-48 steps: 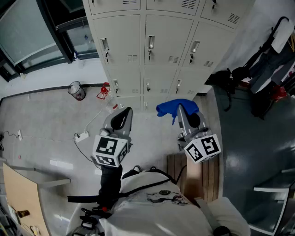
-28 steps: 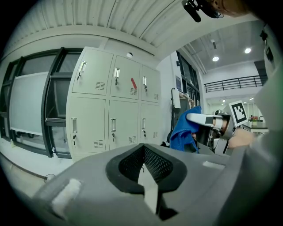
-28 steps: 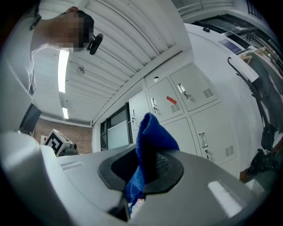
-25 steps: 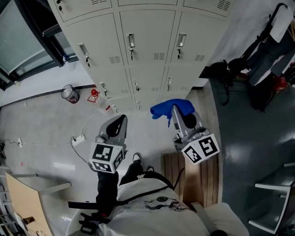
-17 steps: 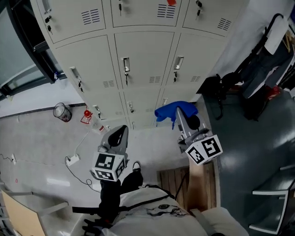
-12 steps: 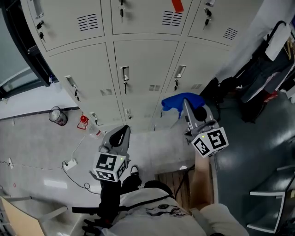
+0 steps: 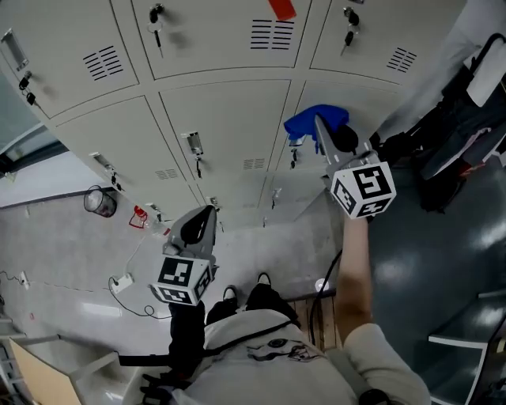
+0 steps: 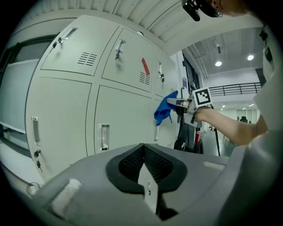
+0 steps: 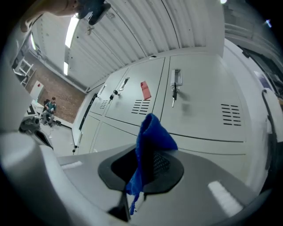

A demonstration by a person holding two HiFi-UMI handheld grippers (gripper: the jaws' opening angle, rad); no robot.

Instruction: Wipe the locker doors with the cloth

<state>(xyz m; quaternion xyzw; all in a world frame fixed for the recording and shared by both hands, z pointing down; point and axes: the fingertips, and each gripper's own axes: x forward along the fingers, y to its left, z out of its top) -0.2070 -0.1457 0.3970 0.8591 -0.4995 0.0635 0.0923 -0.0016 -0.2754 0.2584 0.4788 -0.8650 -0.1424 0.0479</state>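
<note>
A bank of pale grey locker doors [image 7: 229,119] with vents, handles and keys fills the top of the head view. My right gripper [image 7: 320,126] is raised on an outstretched arm and shut on a blue cloth [image 7: 312,123], which hangs close against a door in the right column. In the right gripper view the cloth [image 9: 148,141] bunches up between the jaws in front of the lockers [image 9: 199,114]. My left gripper [image 7: 204,217] hangs low near the floor, shut and empty. The left gripper view shows the lockers [image 8: 119,110], the cloth [image 8: 164,110] and the right gripper [image 8: 177,102] ahead.
A red tag [image 7: 281,8] sticks to an upper door. On the floor at left are a small bin [image 7: 100,202], a red bottle [image 7: 139,216] and a white cable with a plug [image 7: 122,281]. Dark bags and clothing [image 7: 451,119] hang at right.
My right gripper has risen with the cloth from near the floor up to the locker doors. The head view has tilted up along the lockers. The left gripper stayed low.
</note>
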